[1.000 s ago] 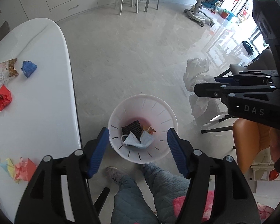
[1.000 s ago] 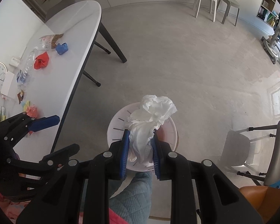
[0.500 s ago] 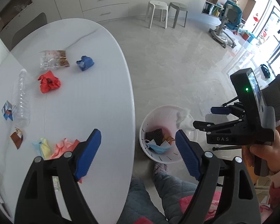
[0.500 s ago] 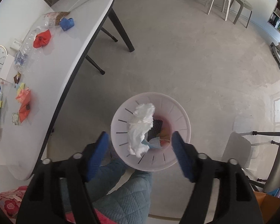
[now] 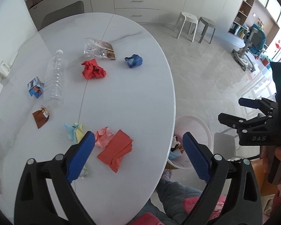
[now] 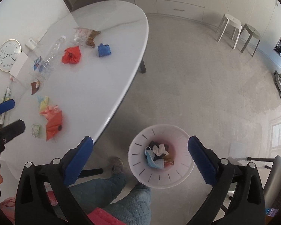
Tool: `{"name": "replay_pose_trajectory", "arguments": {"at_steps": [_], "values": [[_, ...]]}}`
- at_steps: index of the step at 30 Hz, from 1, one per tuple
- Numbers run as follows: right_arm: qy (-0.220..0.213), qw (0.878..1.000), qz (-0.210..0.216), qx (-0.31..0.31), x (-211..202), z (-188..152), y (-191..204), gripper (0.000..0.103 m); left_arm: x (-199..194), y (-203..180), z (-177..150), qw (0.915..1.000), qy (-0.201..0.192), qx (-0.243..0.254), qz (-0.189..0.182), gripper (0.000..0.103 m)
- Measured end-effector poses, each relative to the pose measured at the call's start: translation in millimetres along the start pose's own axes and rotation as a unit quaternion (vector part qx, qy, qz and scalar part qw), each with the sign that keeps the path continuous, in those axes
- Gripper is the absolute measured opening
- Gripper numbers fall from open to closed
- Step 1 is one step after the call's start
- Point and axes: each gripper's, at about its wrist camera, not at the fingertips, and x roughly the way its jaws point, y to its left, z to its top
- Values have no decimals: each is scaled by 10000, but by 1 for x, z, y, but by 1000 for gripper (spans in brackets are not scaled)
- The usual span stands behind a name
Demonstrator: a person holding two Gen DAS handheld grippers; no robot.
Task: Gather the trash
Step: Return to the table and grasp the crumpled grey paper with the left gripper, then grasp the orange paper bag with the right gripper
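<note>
My left gripper (image 5: 138, 148) is open and empty above the near part of the white table (image 5: 133, 97), over a flat red paper (image 5: 115, 152) and a pink crumpled paper (image 5: 103, 137). My right gripper (image 6: 140, 150) is open and empty above the white trash bin (image 6: 140, 176) on the floor. A white tissue (image 6: 160, 148) lies in the bin on a blue face mask (image 6: 153, 162). More trash lies on the table: a red wad (image 5: 93, 69), a blue wad (image 5: 134, 60), a clear bottle (image 5: 54, 78) and a plastic bag (image 5: 99, 48).
The bin (image 5: 196, 127) stands beside the table's right edge, near my legs (image 6: 119, 193). A brown wrapper (image 5: 40, 116), a small printed box (image 5: 35, 87) and a yellow-blue paper (image 5: 75, 132) lie at the table's left. Two stools (image 5: 194, 27) stand far back. A chair (image 6: 277, 176) is right of the bin.
My right gripper opened and let go of the white tissue, which fell into the bin. My left gripper swung left from above the bin to above the table.
</note>
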Motion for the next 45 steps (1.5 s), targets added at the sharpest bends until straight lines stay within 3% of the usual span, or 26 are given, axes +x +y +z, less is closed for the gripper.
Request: {"name": "replay_pose_trajectory", "arguments": {"at_steps": [6,13,19,25,34,36,38,45], "values": [[-263,9990,270,-242,-15,32,39,101,-8,47,-11,9984,-28,-462,336,92],[-117,9971,584,-480,1,44,87,101,-14,121,-48,9921,20,-1069,656,92],[87,9950,666,-739,17,41,122,101,-8,153,-79,9904,135,-1231,611,92],[300,9929,607,-982,31,32,143,101,12,153,-89,9940,273,-992,372,91],[577,9906,394,-1174,46,20,151,101,78,129,-88,9952,808,-468,275,63],[601,9901,320,-1226,48,18,152,101,88,127,-87,9944,919,-439,293,45],[631,9897,288,-1252,50,16,152,101,95,129,-88,9934,1017,-493,201,32],[839,9850,421,-1447,71,8,166,101,87,138,-88,9943,864,-606,146,28]]}}
